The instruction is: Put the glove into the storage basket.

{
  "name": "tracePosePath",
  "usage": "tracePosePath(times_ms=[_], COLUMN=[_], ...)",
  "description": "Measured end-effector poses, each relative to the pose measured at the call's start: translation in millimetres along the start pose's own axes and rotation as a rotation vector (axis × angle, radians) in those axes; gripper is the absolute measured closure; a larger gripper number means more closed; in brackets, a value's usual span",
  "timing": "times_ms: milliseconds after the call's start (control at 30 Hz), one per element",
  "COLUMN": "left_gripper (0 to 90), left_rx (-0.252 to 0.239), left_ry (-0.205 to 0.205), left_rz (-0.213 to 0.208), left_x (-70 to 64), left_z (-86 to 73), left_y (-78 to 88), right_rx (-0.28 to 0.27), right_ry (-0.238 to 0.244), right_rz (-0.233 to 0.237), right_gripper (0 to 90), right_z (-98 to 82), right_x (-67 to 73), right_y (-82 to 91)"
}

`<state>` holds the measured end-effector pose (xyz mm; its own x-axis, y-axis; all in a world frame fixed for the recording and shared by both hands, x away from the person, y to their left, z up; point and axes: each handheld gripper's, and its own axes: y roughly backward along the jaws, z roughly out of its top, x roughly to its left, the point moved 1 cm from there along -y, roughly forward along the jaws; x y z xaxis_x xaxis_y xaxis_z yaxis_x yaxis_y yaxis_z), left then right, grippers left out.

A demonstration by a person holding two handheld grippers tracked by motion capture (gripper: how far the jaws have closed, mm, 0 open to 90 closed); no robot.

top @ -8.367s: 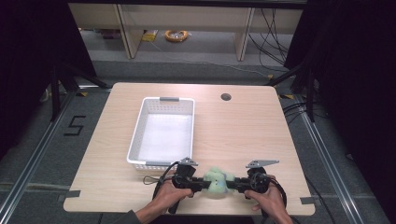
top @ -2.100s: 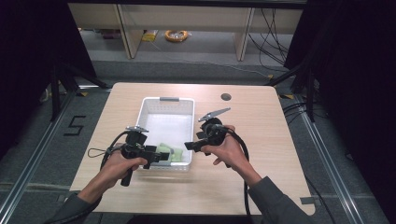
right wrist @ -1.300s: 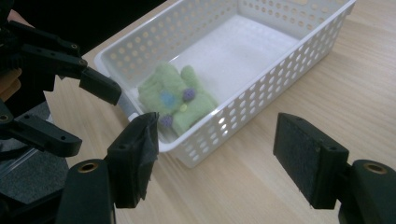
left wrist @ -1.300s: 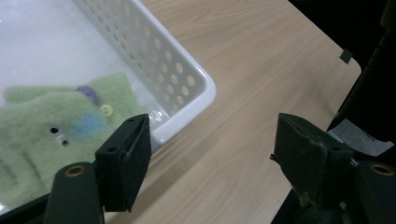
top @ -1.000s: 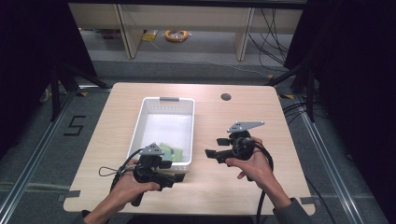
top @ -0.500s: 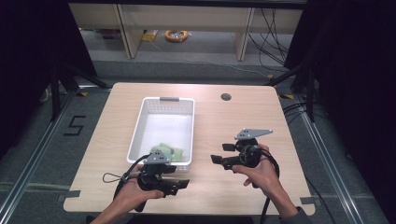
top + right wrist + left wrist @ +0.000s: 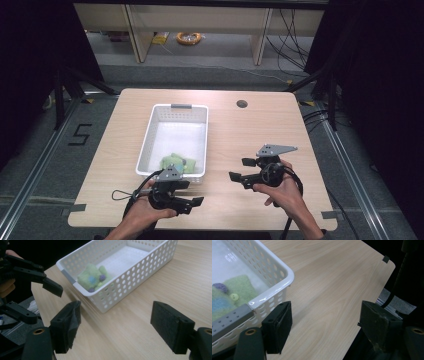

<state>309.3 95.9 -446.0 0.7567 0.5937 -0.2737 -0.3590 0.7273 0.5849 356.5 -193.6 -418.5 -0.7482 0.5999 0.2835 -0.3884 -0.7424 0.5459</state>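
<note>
I see the white perforated basket (image 7: 176,140) on the wooden table (image 7: 250,135), with a green felt piece (image 7: 176,163) carrying small coloured buttons lying at its near end; my left gripper (image 7: 192,202) sits low at the table's near edge, just in front of the basket's near corner, jaws spread wide and empty; my right gripper (image 7: 242,170) is held over bare wood to the right of the basket, well apart from it, jaws likewise parted with nothing between them
</note>
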Motion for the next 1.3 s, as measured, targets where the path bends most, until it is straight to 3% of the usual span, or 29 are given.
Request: tracePosePath(times_ms=[33,167,200,233,300,333,533,567,600,633,667,833,867,1033,1133,1167,1233,1267,1300], left_gripper=[22.2,19.6,17.7,15.9,15.8,15.8,15.8,15.8,15.8,15.8,15.7,15.8,15.8,15.8,15.8,15.8,15.8,15.8,15.8], left_rx=[-0.001,-0.008,-0.011,-0.022,-0.015,-0.026,-0.037,-0.035,-0.031,-0.031,-0.030,-0.018,-0.017,-0.025,-0.023,-0.016,-0.020,-0.020,-0.020], left_ry=[0.005,0.002,-0.009,-0.020,-0.031,-0.032,-0.019,-0.024,-0.032,-0.034,-0.033,-0.035,-0.023,-0.049,-0.059,-0.053,-0.039,-0.043,-0.043], left_rz=[0.003,0.010,0.007,0.004,0.022,0.008,0.005,-0.002,0.003,0.001,-0.003,0.003,0.002,0.023,0.033,0.029,0.033,0.036,0.036], left_x=[-0.4,-1.5,-1.6,-2.9,-4.5,-5.4,-10.0,-10.2,-10.2,-10.7,-10.9,-11.7,-12.2,-12.0,-11.2,-11.2,-11.9,-12.2,-12.2], left_z=[-1.2,-4.4,-5.2,-7.0,-9.0,-9.4,-14.6,-16.3,-17.1,-18.5,-19.7,-26.9,-28.9,-35.8,-39.5,-40.6,-42.8,-44.5,-44.5], left_y=[-0.4,-1.5,-1.8,-2.3,-2.3,-3.0,-4.9,-5.9,-6.1,-6.6,-7.2,-8.4,-8.6,-10.6,-11.7,-11.5,-12.0,-12.2,-12.2], right_rx=[-0.008,-0.015,-0.021,-0.034,-0.036,-0.022,-0.040,-0.045,-0.041,-0.039,-0.026,-0.037,-0.033,-0.038,-0.053,-0.046,-0.049,-0.047,-0.047], right_ry=[0.008,0.033,0.020,0.043,0.034,0.017,0.033,0.056,0.029,0.045,0.003,0.018,-0.010,-0.021,0.003,-0.036,0.007,-0.031,-0.031], right_rz=[-0.013,-0.006,0.001,0.007,0.007,0.004,0.013,0.007,0.010,0.004,0.011,0.007,0.009,0.004,0.000,0.008,-0.009,0.006,0.006], right_gripper=[19.0,18.2,17.8,17.4,17.3,17.3,17.5,17.5,17.5,17.6,17.6,17.6,17.7,18.2,18.5,18.5,18.5,18.5,18.5], right_z=[-3.0,-6.6,-8.3,-10.1,-12.0,-13.0,-18.0,-20.6,-22.4,-24.8,-27.2,-35.0,-40.7,-48.3,-53.0,-54.6,-57.4,-60.9,-60.9], right_x=[0.2,-0.3,1.5,1.1,2.3,4.9,4.7,3.6,5.2,3.8,6.2,2.1,2.0,-0.8,-3.1,0.0,-2.1,1.3,1.3], right_y=[0.9,2.3,2.9,3.3,3.5,5.1,5.7,6.8,7.1,7.5,8.5,9.9,10.7,12.9,13.8,14.3,15.0,15.2,15.2])
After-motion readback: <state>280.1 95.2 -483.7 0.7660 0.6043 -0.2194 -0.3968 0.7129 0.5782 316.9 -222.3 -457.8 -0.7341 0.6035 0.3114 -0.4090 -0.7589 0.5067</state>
